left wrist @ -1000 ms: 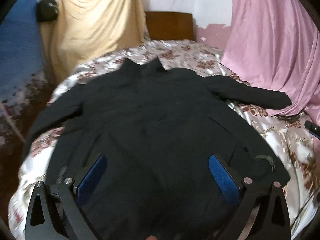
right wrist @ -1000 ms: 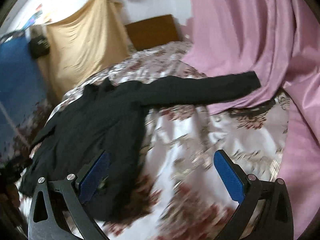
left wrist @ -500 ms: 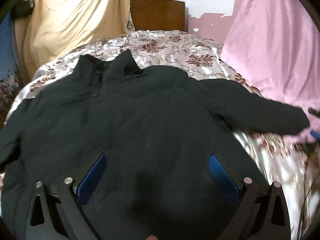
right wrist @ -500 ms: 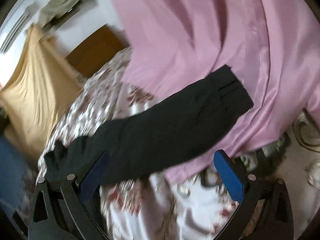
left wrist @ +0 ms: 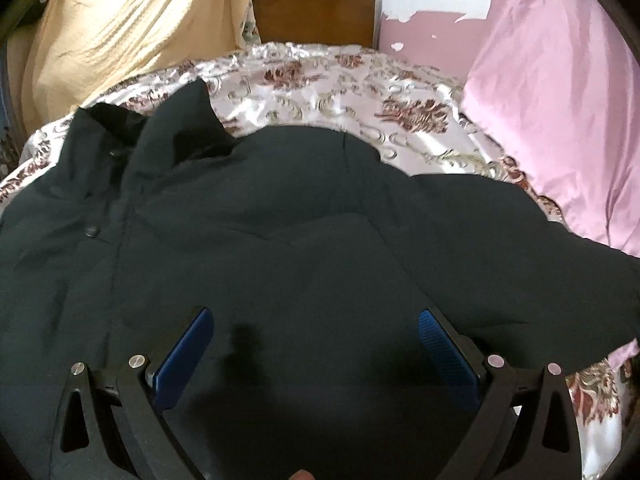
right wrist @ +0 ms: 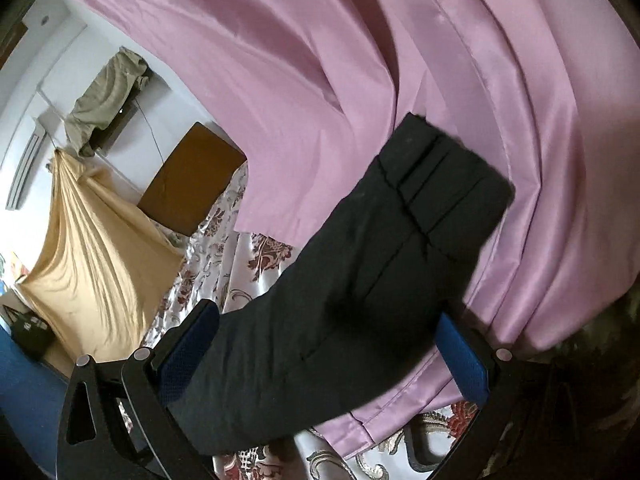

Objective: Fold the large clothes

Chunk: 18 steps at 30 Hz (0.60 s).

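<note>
A large black jacket [left wrist: 280, 248] lies spread front up on a floral bedspread [left wrist: 320, 80], collar [left wrist: 160, 128] toward the headboard. My left gripper [left wrist: 316, 328] hovers open just over its chest, blue pads wide apart, nothing between them. One sleeve [left wrist: 520, 240] stretches right toward the pink curtain. In the right wrist view that sleeve [right wrist: 360, 288] runs up between the blue pads, its cuff [right wrist: 452, 184] lying on pink cloth. My right gripper [right wrist: 324, 324] is open and straddles the sleeve, the pads apart from the fabric.
A pink curtain [right wrist: 400, 60] hangs along the bed's right side and drapes onto it. A yellow cloth [left wrist: 120, 32] hangs at the left, beside a wooden headboard [left wrist: 316, 12]. A black bag [right wrist: 32, 332] sits low by the blue surface at left.
Both grippers moved forward and lower. The left closed in on the jacket's chest. The right swung right and came down over the outstretched sleeve near the cuff. Both stayed open.
</note>
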Each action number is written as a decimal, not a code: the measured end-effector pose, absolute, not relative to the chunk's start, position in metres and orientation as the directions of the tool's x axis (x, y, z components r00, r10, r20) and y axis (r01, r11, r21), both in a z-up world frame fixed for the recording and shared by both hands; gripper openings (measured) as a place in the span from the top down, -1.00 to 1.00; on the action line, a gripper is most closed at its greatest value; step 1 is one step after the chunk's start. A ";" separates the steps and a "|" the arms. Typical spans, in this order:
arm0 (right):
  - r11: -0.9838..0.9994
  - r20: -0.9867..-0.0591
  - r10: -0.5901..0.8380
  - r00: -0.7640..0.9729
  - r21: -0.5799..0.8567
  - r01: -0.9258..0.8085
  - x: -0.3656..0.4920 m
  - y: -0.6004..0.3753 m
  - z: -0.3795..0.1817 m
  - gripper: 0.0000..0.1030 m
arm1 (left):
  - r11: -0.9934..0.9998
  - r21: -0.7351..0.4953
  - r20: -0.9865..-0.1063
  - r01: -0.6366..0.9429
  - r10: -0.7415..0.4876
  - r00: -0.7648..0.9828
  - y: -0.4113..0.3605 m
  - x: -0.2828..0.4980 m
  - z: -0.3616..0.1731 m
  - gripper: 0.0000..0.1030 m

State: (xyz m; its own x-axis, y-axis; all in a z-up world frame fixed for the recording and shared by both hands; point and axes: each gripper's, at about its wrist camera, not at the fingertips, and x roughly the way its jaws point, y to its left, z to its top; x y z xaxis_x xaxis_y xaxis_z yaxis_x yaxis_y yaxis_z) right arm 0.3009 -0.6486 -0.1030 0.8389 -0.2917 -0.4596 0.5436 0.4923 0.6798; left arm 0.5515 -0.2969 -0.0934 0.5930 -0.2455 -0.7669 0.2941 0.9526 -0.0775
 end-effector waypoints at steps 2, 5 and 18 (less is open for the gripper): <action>0.493 -0.475 -0.300 0.827 0.665 0.561 0.305 -0.652 -0.104 -0.69 | 0.952 -0.079 -0.791 0.297 -0.241 0.562 -0.303 0.560 -0.106 -1.00; 0.467 -0.496 -0.292 0.818 0.672 0.575 0.309 -0.654 -0.110 -0.11 | 0.957 -0.045 -0.823 0.285 -0.198 0.532 -0.309 0.565 -0.123 -1.00; 0.719 -0.412 -0.354 0.840 0.454 0.526 0.336 -0.595 -0.033 0.87 | 0.944 -0.105 -0.827 0.313 -0.258 0.499 -0.303 0.571 -0.128 -1.00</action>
